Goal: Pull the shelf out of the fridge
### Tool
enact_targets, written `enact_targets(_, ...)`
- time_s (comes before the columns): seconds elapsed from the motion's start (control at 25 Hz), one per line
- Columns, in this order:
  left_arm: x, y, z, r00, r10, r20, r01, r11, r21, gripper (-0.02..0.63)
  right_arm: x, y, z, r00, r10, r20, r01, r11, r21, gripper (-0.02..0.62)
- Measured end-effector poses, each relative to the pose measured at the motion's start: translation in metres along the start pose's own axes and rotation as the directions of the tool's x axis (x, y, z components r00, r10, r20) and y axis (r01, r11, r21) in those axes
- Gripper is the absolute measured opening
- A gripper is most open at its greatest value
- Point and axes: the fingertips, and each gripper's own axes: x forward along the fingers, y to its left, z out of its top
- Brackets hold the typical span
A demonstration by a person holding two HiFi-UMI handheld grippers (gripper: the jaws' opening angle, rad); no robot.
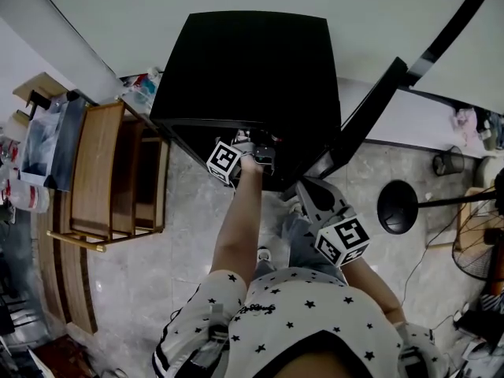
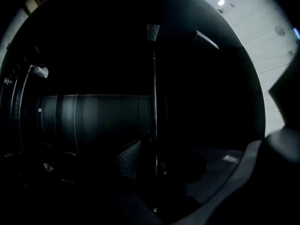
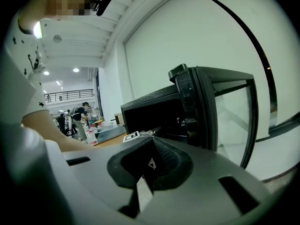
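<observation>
Star-print shirt (image 1: 315, 313) lies nearest in the head view, with the right gripper (image 1: 304, 189) outside the black fridge (image 1: 252, 69) and the left gripper (image 1: 264, 154) inside it. Left gripper view: jaws spread, a thin bar (image 2: 153, 102), perhaps the shelf's edge, ungripped between them. Right gripper view: jaws pressed together, empty.

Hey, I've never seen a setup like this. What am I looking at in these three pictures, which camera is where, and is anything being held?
There is no robot here. A person holds a two-jaw gripper in each hand. The head view comes from a camera on the person's head, looking down at a black fridge on the floor with its door swung open. The left gripper reaches into the fridge. Its own camera shows the dark inside, with its jaws apart and gripping nothing. The right gripper hangs outside near the door, jaws together and empty, its camera facing the fridge.
</observation>
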Motion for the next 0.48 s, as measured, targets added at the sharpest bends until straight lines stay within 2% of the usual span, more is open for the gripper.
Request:
enact_targets(0.16,0.009,-0.002,0.003,1.0,-0.019,0.0,0.019,1.0,0.004,0.166,0.001,-0.001,-0.001,1.0,0.003,-0.01,-0.003,1.0,-0.004,-0.006)
enact_targets(0.4,0.015,0.003,0.002,0.999,0.038,0.008,-0.038,0.999,0.018,0.048,0.003,0.003,-0.003,1.0,0.012,-0.015,-0.012,1.0,-0.009,-0.006)
enact_targets(0.48,0.014,0.005,0.002,0.999,0.052,0.017,-0.052,0.999,0.006,0.043,0.003,0.004,-0.003,1.0,0.012,-0.016,-0.012,1.0,-0.009,-0.006)
